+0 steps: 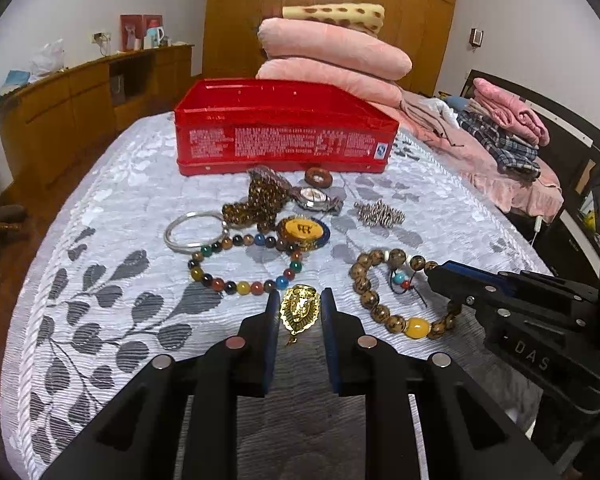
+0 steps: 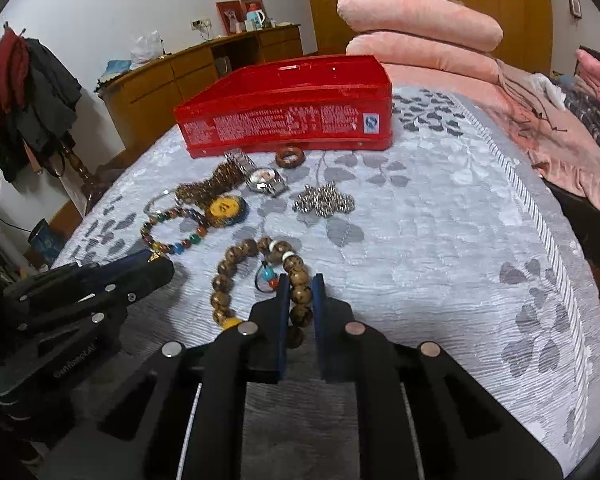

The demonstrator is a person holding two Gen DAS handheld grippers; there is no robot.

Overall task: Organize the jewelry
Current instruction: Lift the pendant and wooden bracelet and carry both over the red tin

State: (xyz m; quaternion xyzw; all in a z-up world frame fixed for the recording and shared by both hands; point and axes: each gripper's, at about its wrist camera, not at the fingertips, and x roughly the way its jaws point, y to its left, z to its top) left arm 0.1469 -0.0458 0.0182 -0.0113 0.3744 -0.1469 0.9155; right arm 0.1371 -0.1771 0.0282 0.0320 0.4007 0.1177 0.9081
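On the grey leaf-patterned bedspread (image 1: 112, 264) lies a gold lion pendant (image 1: 300, 310). My left gripper (image 1: 300, 298) is shut on it, one pad against each side. To its right lies a brown wooden bead bracelet (image 1: 364, 284) with a yellow bead. My right gripper (image 2: 301, 280) is shut on that bracelet's (image 2: 222, 280) right-hand beads. An open red tin box (image 1: 284, 144) stands beyond the jewelry. In the right wrist view, my left gripper (image 2: 160, 268) reaches in from the left.
Between the grippers and the box lie a multicoloured bead bracelet (image 1: 236, 284), a silver bangle (image 1: 192, 232), a yellow round badge (image 1: 300, 230), a heap of dark beads (image 1: 260, 200), a watch (image 1: 314, 196), a wooden ring (image 1: 318, 178) and a silver chain bracelet (image 1: 380, 212). Folded pink blankets (image 1: 332, 52) sit behind.
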